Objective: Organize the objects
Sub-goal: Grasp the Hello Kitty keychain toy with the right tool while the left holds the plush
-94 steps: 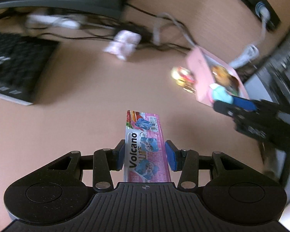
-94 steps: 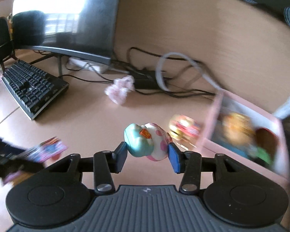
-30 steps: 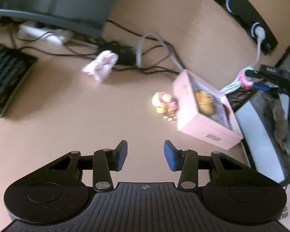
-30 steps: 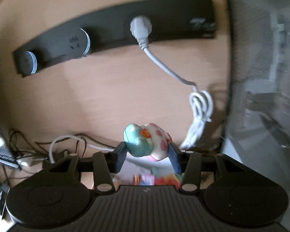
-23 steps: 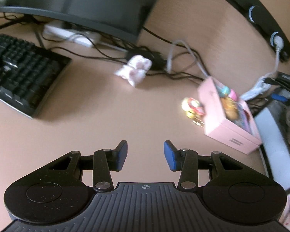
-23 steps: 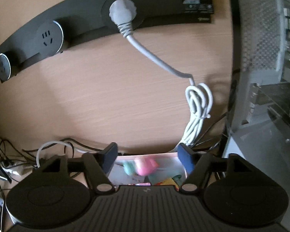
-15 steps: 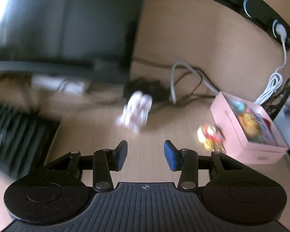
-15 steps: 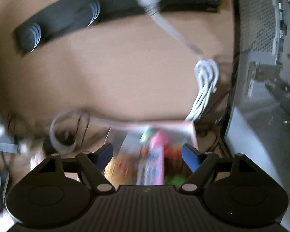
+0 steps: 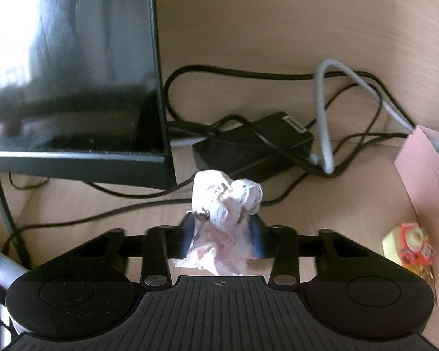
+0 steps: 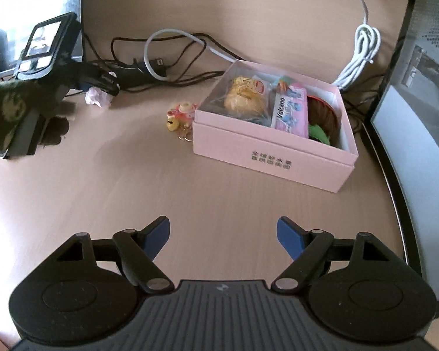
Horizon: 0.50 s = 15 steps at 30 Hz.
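the left gripper [image 9: 223,239], empty and pointed across the tabletop [image 10: 190,193] half a second ago, now has the crumpled pink wrapper [image 9: 225,201] between its jaws, though a firm pinch cannot be told. the right gripper [image 10: 223,235], jaws spread, has dropped its duck into the pink box [image 10: 272,161]; the keychain toy [image 10: 182,115] still waits beside it

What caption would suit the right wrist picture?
Open right gripper hovers over the desk, facing a pink box filled with toys.
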Each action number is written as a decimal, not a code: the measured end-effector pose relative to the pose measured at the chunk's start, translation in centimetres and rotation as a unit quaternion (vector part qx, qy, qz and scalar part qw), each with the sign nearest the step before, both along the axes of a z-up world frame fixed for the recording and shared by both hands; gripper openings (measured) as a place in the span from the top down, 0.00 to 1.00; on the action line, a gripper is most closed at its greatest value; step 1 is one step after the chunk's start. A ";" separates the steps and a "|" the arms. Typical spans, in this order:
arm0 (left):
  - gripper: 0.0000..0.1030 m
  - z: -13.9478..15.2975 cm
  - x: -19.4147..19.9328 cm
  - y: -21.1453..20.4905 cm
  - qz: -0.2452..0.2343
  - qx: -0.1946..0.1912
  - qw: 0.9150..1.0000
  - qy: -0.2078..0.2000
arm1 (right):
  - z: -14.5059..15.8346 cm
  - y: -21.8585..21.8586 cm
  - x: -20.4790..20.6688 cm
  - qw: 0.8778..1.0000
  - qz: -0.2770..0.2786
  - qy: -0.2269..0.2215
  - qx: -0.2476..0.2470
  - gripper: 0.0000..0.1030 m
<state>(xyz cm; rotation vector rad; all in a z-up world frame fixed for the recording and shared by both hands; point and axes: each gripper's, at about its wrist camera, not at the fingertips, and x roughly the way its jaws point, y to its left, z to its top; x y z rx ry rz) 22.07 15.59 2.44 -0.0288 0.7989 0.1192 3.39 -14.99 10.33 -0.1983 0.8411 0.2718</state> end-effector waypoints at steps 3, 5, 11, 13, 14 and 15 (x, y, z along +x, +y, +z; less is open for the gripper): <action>0.81 0.1 -0.6 -0.1 0.004 -0.008 1.000 0.013 | 0.5 -0.1 -0.2 1.000 -0.003 -0.009 0.000 0.21; 0.84 0.6 -1.8 0.3 -0.007 -0.047 0.999 0.020 | 0.7 0.3 0.3 1.000 0.005 -0.017 0.000 0.21; 0.85 3.2 -9.0 1.3 -0.040 -0.131 0.990 0.012 | 1.4 4.7 2.6 0.995 0.062 -0.080 -0.019 0.32; 0.85 4.1 -11.6 1.4 -0.045 -0.153 0.987 0.012 | 1.3 7.2 4.0 0.991 0.086 -0.095 -0.035 0.55; 0.85 4.4 -13.0 1.4 -0.044 -0.163 0.986 0.012 | 1.0 8.6 4.9 0.990 0.094 -0.100 -0.044 0.58; 0.85 4.7 -14.2 1.7 -0.039 -0.176 0.984 0.012 | 0.8 9.8 5.5 0.988 0.097 -0.107 -0.050 0.58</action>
